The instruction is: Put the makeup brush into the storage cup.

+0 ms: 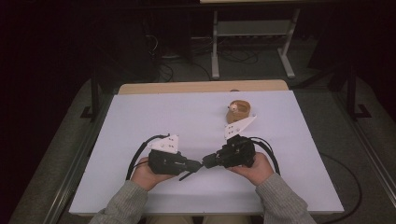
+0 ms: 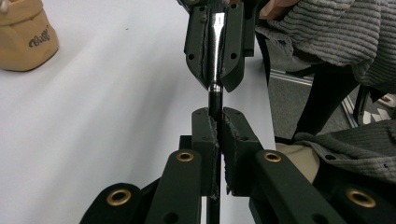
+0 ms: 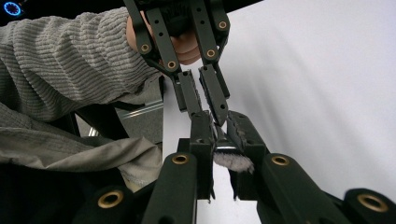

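The left gripper's [image 2: 218, 135] jaws were pressed tight on the thin black handle of a small makeup brush [image 2: 215, 100] with a shiny silver collar and soft grey bristles. The right gripper's [image 3: 219, 135] jaws were clamped on the silver collar end, with the bristles poking out between them. The brush was held in the air between the two grippers, near the front edge of the white table [image 1: 140, 116]. This looked like a hand-over from one gripper to the other. Next, one gripper would need to let go so the other could carry the brush alone. A small tan cloth pouch [image 1: 239, 111] sat farther back on the table, well apart from the brush. Nothing lay between the brush and the pouch.
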Available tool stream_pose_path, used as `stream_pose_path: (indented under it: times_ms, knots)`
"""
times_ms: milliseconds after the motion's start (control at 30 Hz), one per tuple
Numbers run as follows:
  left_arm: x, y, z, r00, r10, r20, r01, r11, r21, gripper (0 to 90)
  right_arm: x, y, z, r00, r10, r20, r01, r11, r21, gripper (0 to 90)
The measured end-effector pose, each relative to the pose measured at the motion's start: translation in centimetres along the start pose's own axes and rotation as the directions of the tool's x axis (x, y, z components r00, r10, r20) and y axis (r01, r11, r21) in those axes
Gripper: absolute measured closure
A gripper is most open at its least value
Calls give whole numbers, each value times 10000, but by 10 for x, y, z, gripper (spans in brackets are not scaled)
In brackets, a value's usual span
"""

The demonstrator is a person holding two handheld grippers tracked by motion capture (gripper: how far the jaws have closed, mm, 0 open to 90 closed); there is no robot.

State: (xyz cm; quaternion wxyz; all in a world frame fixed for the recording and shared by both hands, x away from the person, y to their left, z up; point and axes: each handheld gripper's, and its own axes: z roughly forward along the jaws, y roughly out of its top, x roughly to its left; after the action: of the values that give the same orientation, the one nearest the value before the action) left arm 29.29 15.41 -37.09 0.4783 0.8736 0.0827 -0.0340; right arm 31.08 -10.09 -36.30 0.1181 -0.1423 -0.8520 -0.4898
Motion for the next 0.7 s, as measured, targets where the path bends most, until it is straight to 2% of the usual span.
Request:
stream_pose_path:
  times_ms: [233, 467, 700]
  knots:
    - [-1, 0, 3, 10000, -14, -36, 14, 9999, 137, 840, 0, -2, 1, 10000, 20, 55, -21, 9999, 118, 803]
    - [-2, 2, 11, 10000, 27, 35, -30, 9969, 781, 813, 3, 0, 1, 9996, -209, 178, 200, 9985, 504, 804]
    - [-2, 2, 15, 9999, -118, 102, 107, 9946, 1035, 783, 6, 5, -5, 9988, -398, 292, 380, 9975, 592, 804]
